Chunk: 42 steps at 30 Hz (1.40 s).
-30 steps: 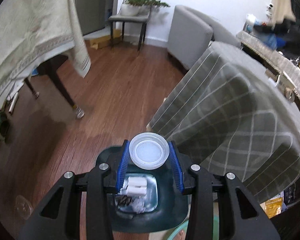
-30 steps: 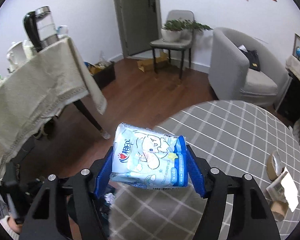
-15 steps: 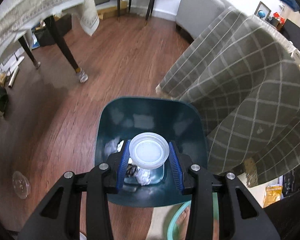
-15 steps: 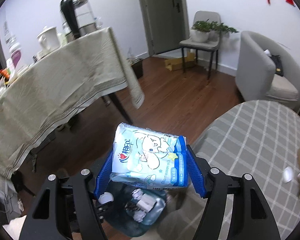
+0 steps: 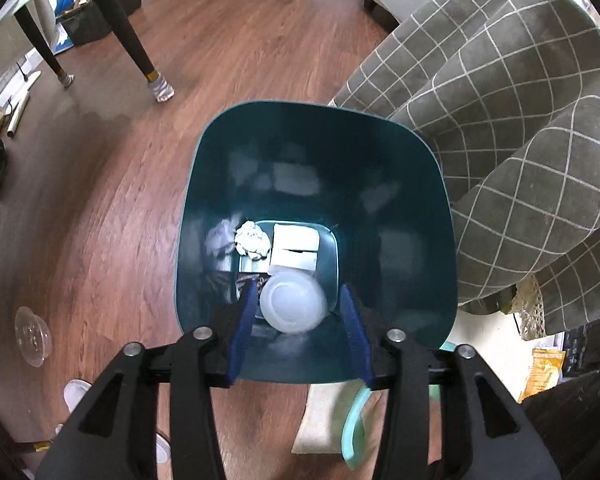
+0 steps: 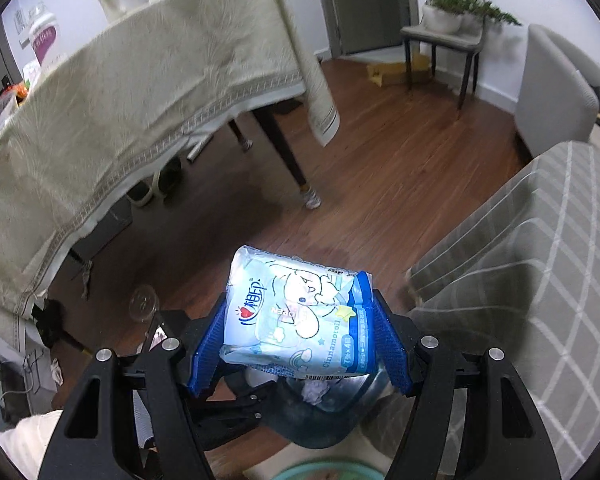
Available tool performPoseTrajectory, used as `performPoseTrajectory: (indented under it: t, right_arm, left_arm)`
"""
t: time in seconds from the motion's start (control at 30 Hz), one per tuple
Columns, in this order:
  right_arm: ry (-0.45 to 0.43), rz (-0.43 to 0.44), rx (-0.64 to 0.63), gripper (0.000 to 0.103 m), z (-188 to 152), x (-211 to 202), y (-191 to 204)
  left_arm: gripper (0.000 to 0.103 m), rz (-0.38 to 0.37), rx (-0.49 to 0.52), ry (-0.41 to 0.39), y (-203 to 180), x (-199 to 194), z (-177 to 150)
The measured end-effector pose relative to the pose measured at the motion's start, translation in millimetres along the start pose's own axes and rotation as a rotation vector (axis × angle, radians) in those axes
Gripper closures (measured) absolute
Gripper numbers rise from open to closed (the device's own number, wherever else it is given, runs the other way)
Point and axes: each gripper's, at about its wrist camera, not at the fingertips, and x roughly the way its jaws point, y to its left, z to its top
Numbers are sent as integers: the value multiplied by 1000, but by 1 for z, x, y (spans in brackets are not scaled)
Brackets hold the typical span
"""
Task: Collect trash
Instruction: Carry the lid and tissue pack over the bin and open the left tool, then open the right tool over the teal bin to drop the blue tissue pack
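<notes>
A dark teal trash bin (image 5: 204, 184) stands on the wood floor, straight under my left gripper (image 5: 299, 294). Its jaws are opening. A translucent round lid (image 5: 293, 304) is between them, blurred and clear of the right pad, dropping into the bin. At the bin's bottom lie a crumpled tissue (image 5: 253, 240) and a white carton (image 5: 296, 249). My right gripper (image 6: 298, 316) is shut on a light blue tissue pack (image 6: 296, 320) with a cartoon print. It hangs above the bin (image 6: 320, 420), which shows just below the pack.
A table under a grey checked cloth (image 5: 500, 120) drapes against the bin's right side. A beige-clothed table (image 6: 140, 92) with dark legs (image 5: 138, 52) stands to the left. A clear plastic dome (image 5: 32, 336), a white lid (image 5: 76, 392) and a green basin (image 5: 356, 420) lie on the floor nearby.
My left gripper sank over the bin and tipped further down; its jaws widened and the lid came free. My right gripper swung from the checked table to above the bin, still holding the pack.
</notes>
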Motion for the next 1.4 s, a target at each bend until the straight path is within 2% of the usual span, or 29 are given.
performPoseTrajectory:
  t: [0.13,0.33,0.5,0.67,0.87,1.03,1.13,1.23,1.4]
  right_arm:
    - [55,12,16,34,-10,23,-1]
    - [119,1,22,34,-26,50,-5]
    - [157,-11,12,34,-37,68,-7]
    - [181,-20,-6,34,-44,79,-7]
    - [225,-26,-47,34,-59,91,-6]
    - [255,-28,-69,34,-73,98,-9]
    - [272,-25,-77,34,-80,103,-11]
    - [292,-12,-88,34,-87,106,-10]
    - [313,-5,-109,27,-93,107,-7]
  left_arm:
    - [45,3,-24,-11,7,-6,-1]
    - [40,18,-74,-66,23,-30,-4]
    - [36,28,-112,-139,33,-60,-5]
    - [32,57,-131,-244,36,-95,-1]
    - [34,50,-132,-352,32,-129,10]
    - [46,30,-127,-423,23,-150,18]
    - [48,12,-126,-463,18,-161,21]
    - [48,-4,-128,-498,10,-172,26]
    - [47,-32,-118,-549,-2,-190,31]
